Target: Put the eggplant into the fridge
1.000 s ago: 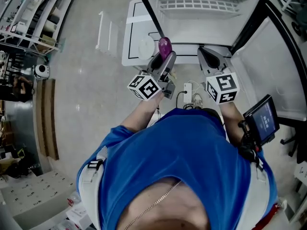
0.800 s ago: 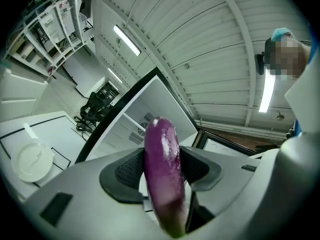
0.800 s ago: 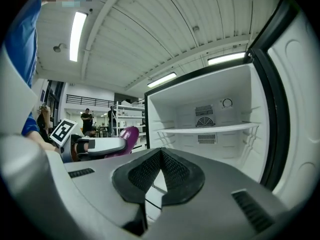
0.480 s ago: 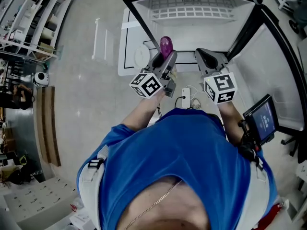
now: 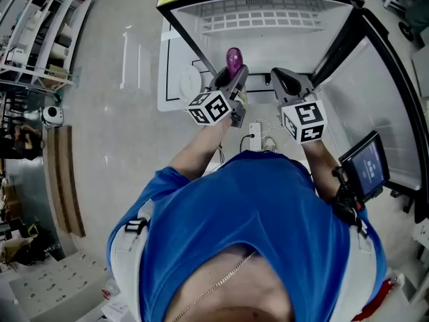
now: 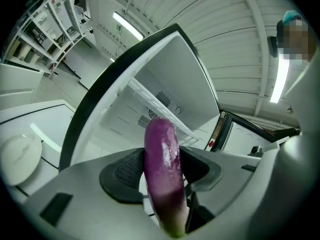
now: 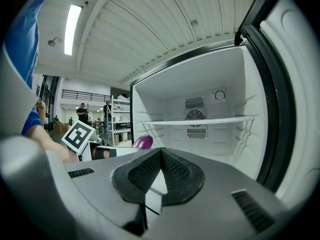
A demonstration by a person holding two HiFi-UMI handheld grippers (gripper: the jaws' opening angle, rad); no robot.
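A purple eggplant [image 5: 233,62] [image 6: 163,169] stands upright between the jaws of my left gripper [image 5: 230,79], which is shut on it. Its tip also shows in the right gripper view as a purple eggplant tip [image 7: 143,142]. The white fridge [image 5: 268,25] stands open just ahead, with a wire shelf [image 5: 268,17] inside and its door [image 5: 395,92] swung to the right. The eggplant is at the fridge's opening, near its left wall. My right gripper [image 5: 289,80] is beside the left one, shut with nothing held; its pads [image 7: 160,176] meet.
A white floor mat [image 5: 177,79] with a round white disc [image 5: 189,82] lies left of the fridge. A power strip with cables [image 5: 258,134] lies on the floor by the person's feet. Metal shelving [image 5: 40,32] stands at far left. A small screen [image 5: 365,166] is on the right arm.
Both grippers and the eggplant have moved forward, closer to the open fridge. The fridge now fills more of the head view.
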